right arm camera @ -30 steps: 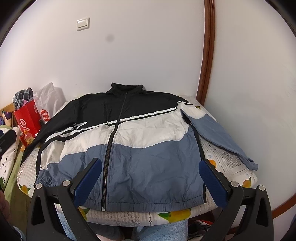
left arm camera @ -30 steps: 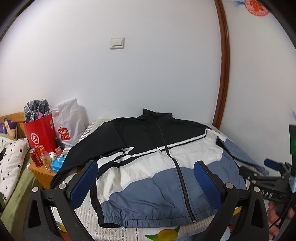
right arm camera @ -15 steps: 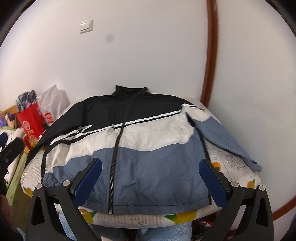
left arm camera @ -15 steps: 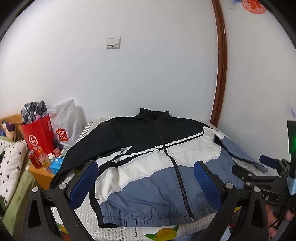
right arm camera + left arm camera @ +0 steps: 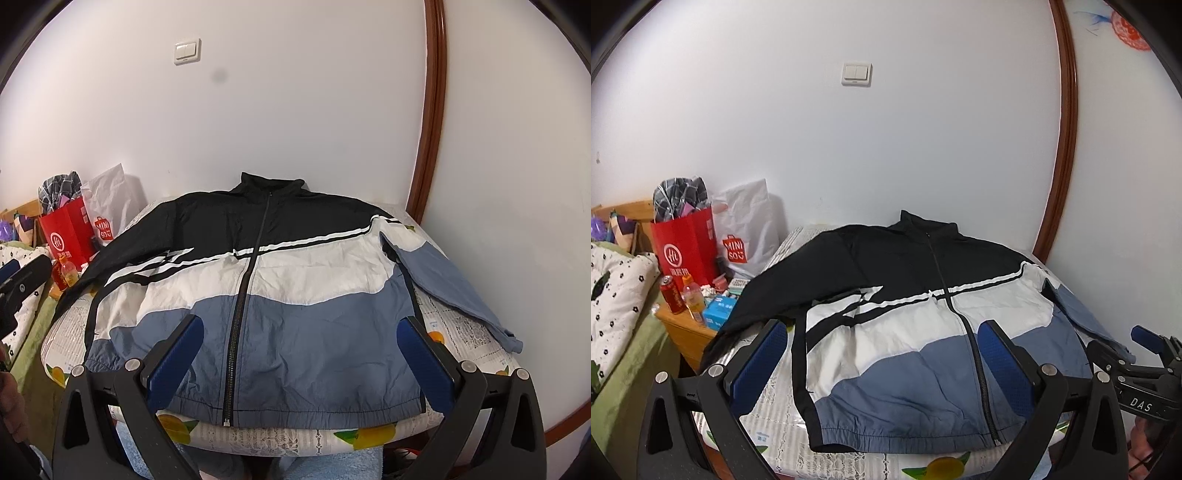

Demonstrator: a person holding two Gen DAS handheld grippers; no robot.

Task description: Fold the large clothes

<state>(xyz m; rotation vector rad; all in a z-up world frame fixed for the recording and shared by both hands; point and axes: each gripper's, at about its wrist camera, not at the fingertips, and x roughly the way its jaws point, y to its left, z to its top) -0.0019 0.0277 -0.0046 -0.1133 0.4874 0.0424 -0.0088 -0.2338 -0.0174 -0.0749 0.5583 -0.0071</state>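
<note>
Two pairs of tongs, left [image 5: 882,354] and right [image 5: 299,350], hover with pads spread wide and empty over a zipped jacket [image 5: 258,288] lying flat, front up, on a small table [image 5: 461,328] against a white wall [image 5: 295,110]. We judge the thin, crinkled shell light, soft and probably slippery, best pinched at cuff [image 5: 511,338] or hem. Shopping bags [image 5: 689,242] crowd a nightstand beside it.

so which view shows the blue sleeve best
The right wrist view: the blue sleeve lies in full from shoulder to cuff. In the left wrist view the blue sleeve is foreshortened and its cuff end sits behind the right gripper.
</note>
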